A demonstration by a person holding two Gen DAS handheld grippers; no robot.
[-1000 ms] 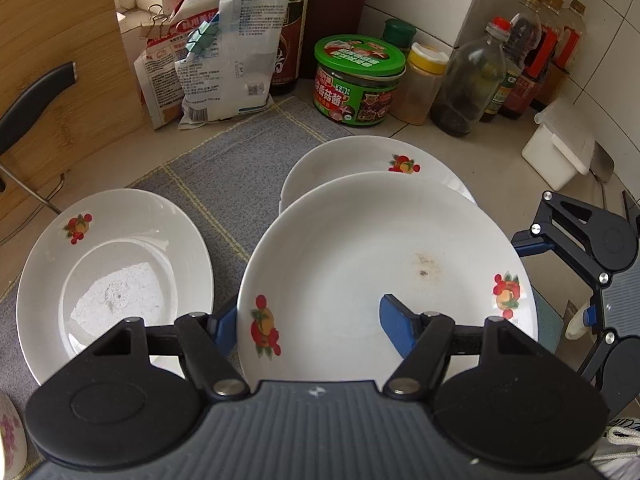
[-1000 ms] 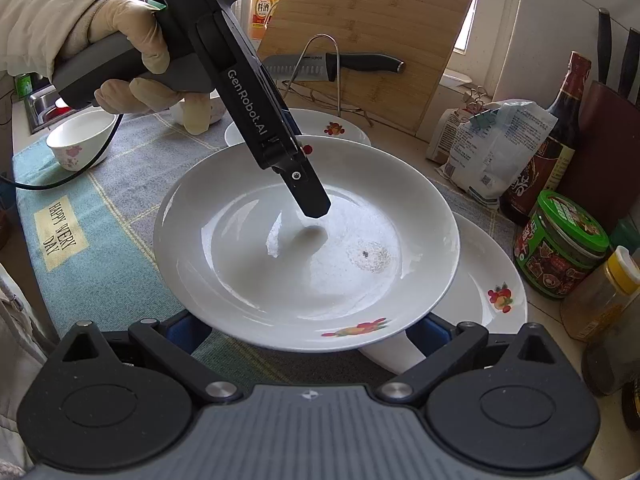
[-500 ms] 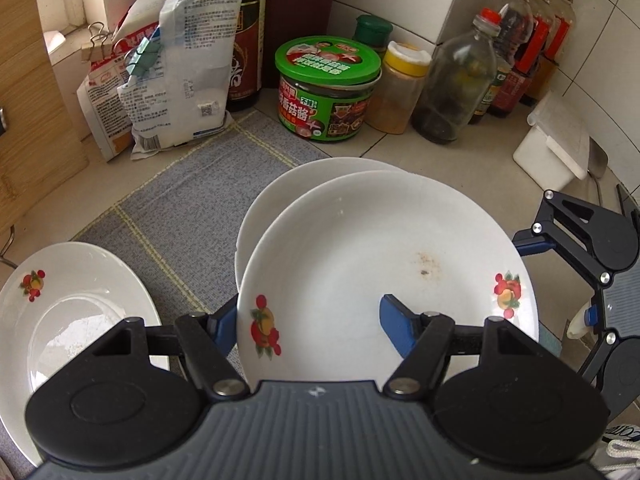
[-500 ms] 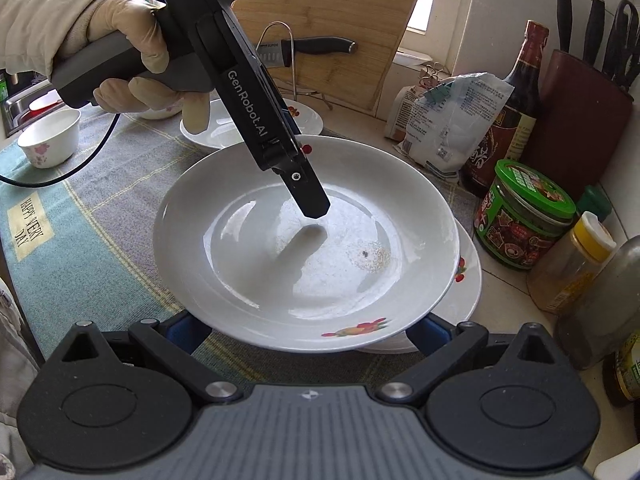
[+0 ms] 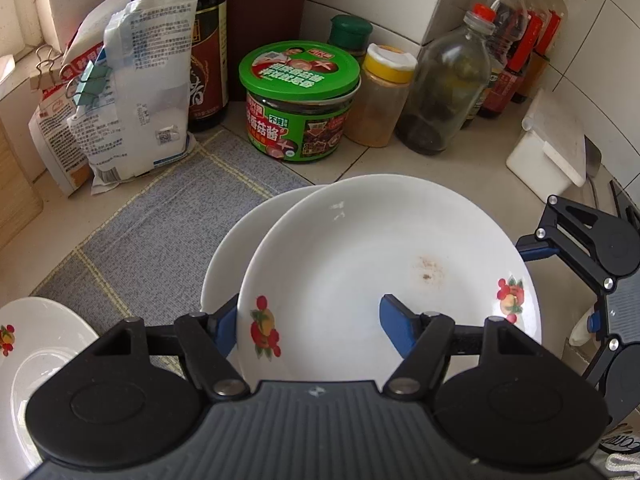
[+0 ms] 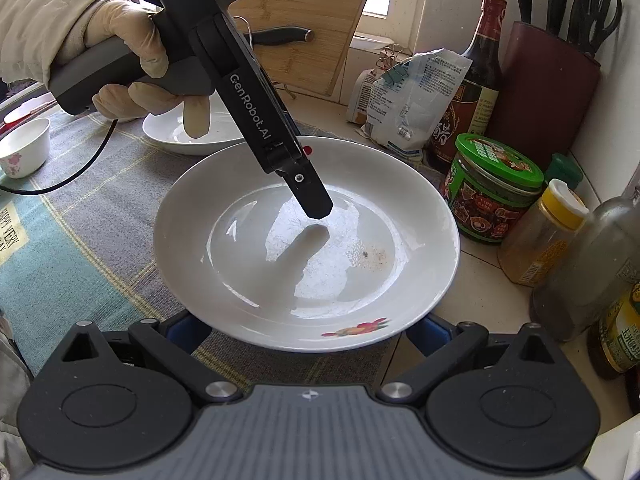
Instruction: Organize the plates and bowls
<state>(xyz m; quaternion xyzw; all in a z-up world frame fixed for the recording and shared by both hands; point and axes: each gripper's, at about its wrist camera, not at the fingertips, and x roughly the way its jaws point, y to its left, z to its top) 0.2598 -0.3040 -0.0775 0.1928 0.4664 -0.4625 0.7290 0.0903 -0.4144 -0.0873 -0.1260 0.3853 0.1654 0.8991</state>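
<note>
Left wrist: the left hand-held gripper clamps a white plate's rim (right one's state unclear).

Lower plate mostly hidden under upper plate.

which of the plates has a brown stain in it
The plate held by the left gripper, with a brown speck near its middle; the other plates look clean.

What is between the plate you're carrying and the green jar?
In the left wrist view, a second white plate peeks out under the held plate. Past it, only bare mat corner and counter tile reach the green jar.
</note>
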